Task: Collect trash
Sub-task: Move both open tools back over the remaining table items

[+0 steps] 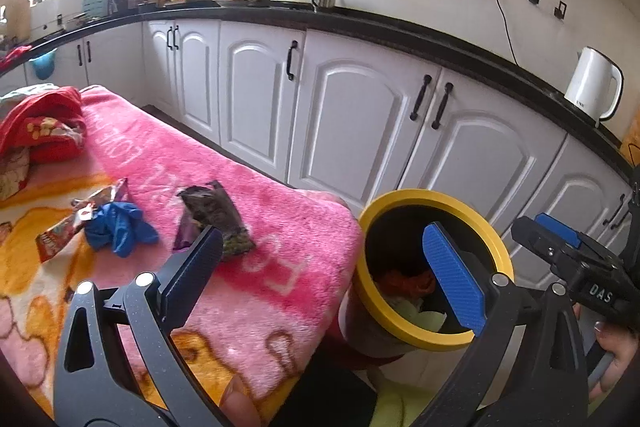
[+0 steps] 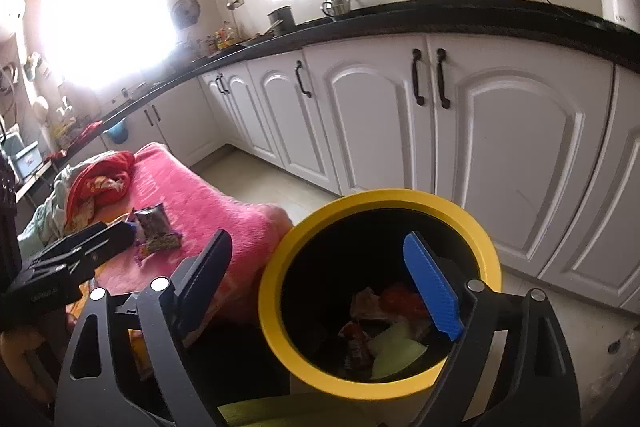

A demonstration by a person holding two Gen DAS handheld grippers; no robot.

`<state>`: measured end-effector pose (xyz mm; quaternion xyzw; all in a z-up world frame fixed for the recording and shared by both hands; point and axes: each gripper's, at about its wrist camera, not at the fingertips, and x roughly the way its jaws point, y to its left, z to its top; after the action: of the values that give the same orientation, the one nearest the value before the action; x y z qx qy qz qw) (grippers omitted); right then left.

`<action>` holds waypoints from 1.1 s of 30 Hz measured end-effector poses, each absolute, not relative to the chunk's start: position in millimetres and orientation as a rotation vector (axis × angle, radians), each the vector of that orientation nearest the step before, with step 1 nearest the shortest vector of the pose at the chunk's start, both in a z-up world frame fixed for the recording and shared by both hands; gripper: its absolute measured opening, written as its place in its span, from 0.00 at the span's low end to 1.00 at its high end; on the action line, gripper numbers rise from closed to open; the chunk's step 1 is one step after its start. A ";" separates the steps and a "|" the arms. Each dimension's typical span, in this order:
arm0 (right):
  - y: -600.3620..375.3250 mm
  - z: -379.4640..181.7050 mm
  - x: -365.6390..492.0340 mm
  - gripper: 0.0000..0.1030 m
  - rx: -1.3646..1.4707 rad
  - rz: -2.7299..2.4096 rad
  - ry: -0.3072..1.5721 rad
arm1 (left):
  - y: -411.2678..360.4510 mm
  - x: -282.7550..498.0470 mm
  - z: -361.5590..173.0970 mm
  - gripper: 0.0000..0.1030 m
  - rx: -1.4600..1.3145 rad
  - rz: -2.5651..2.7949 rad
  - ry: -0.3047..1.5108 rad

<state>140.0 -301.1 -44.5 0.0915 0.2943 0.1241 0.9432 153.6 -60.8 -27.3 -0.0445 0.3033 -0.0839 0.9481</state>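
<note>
A black bin with a yellow rim [image 1: 432, 197] [image 2: 380, 197] stands on the floor against the corner of a table covered by a pink blanket [image 1: 160, 155] [image 2: 208, 203]. Crumpled wrappers and pale green scraps [image 2: 384, 323] lie inside it. My right gripper [image 2: 320, 283] hangs open over the bin mouth with nothing between its fingers; in the left wrist view the right gripper [image 1: 528, 223] shows at the right. My left gripper [image 1: 326, 267] is open and empty above the blanket's corner. On the blanket lie a dark snack wrapper [image 1: 216, 219] [image 2: 154, 227], a crumpled blue glove [image 1: 120, 227] and a red-silver wrapper [image 1: 76, 223].
A red cloth pile [image 1: 44, 123] [image 2: 100, 179] sits at the blanket's far end. White cabinets [image 1: 360, 131] under a black counter [image 1: 400, 31] run close behind the bin. A white kettle [image 1: 592, 87] stands on the counter. Tiled floor [image 2: 256, 179] lies between table and cabinets.
</note>
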 end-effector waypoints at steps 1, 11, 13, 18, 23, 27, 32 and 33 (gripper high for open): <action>-298.2 -43.4 139.1 0.84 0.181 0.260 0.596 | -57.5 152.6 -26.5 0.89 -0.095 -0.166 0.614; -271.7 -37.8 133.5 0.85 0.127 0.307 0.593 | -21.7 147.1 -14.4 0.89 -0.162 -0.118 0.577; -268.0 -37.0 131.3 0.85 0.119 0.317 0.590 | -14.5 145.8 -12.2 0.89 -0.168 -0.105 0.568; -256.7 -32.9 130.8 0.86 0.104 0.340 0.587 | 3.5 144.6 -9.7 0.89 -0.192 -0.076 0.557; -241.6 -30.7 130.3 0.87 0.077 0.369 0.589 | 24.3 143.2 -7.7 0.89 -0.231 -0.050 0.545; -227.6 -29.2 131.6 0.87 0.066 0.394 0.596 | 38.2 140.6 -3.8 0.89 -0.248 -0.032 0.532; -210.4 -28.2 134.3 0.87 0.052 0.425 0.606 | 58.9 142.9 -2.1 0.89 -0.259 0.003 0.528; -207.9 -27.7 136.0 0.87 0.051 0.429 0.609 | 64.3 143.3 -2.4 0.89 -0.266 0.012 0.529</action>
<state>136.0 -207.9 -27.7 0.0247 0.2977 0.2095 0.9311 143.3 64.3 -2.4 -0.1310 0.2607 0.0059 0.9565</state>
